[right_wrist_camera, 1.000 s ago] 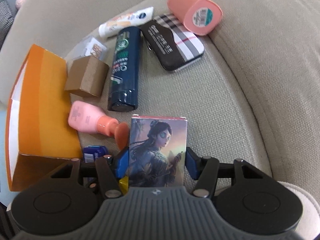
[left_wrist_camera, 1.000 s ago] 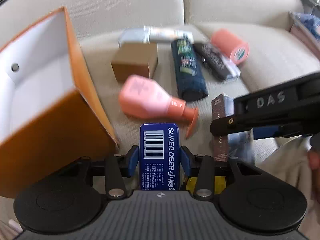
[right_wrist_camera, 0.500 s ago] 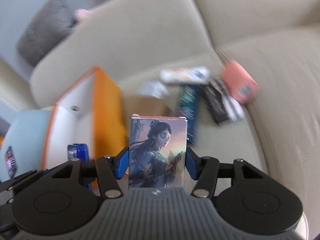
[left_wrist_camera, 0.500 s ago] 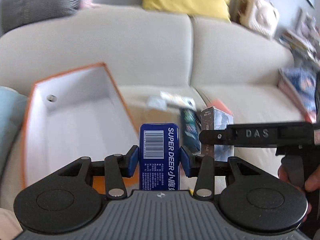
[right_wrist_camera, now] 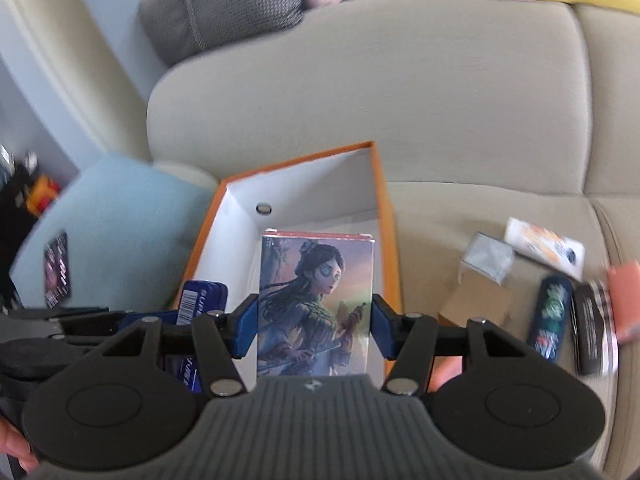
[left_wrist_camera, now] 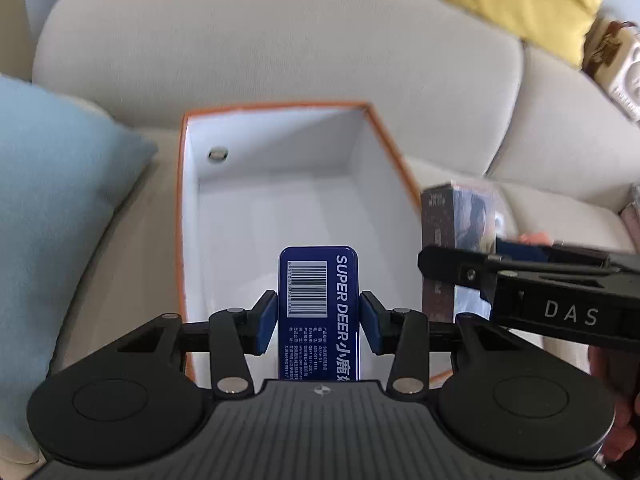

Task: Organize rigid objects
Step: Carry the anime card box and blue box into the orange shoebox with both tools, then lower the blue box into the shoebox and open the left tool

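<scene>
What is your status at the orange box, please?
Left tool shut on blue tin. Right tool shut on picture box. Orange box below, nothing blocking.

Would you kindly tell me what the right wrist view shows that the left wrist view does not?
Only the right wrist view shows the items on the sofa seat: a brown cardboard box, a dark bottle and a plaid case. Only the left wrist view shows the blue tin's barcode face head-on. Both show the orange box, the light blue cushion and the illustrated card box.
</scene>
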Demonstrator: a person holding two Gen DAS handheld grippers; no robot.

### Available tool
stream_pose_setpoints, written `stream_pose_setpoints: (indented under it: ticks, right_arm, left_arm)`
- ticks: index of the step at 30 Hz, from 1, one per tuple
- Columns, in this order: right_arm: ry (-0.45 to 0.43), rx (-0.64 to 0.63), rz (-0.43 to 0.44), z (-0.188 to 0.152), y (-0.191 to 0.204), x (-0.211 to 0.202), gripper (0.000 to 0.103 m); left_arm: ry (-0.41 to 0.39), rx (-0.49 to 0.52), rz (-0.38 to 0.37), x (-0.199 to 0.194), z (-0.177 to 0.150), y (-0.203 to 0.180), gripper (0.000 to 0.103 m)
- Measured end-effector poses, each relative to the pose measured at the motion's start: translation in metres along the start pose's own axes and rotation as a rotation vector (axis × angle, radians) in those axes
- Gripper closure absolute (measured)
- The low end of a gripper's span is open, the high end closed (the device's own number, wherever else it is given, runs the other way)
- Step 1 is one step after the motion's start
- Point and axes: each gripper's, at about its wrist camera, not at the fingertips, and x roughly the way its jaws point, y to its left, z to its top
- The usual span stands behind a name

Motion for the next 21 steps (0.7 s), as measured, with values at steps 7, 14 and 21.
stream_pose_setpoints:
  ticks: [7, 14, 21]
  right_arm:
    - [0.124, -0.126, -0.041, 0.012, 0.011, 0.051, 0.044]
    - [0.226, -0.184, -0.024, 0.008, 0.011, 0.077, 0.044]
    - [0.295, -0.185, -0.018, 0.003, 0.012, 0.098, 0.044]
  left_arm:
    - [0.073, 0.129, 0.038, 0.03, -0.001, -0.001, 0.053]
    - [0.159, 0.186, 0.076, 0.062, 0.001, 0.006, 0.053]
    - [0.249, 0.206, 0.11, 0.08, -0.001, 0.0, 0.053]
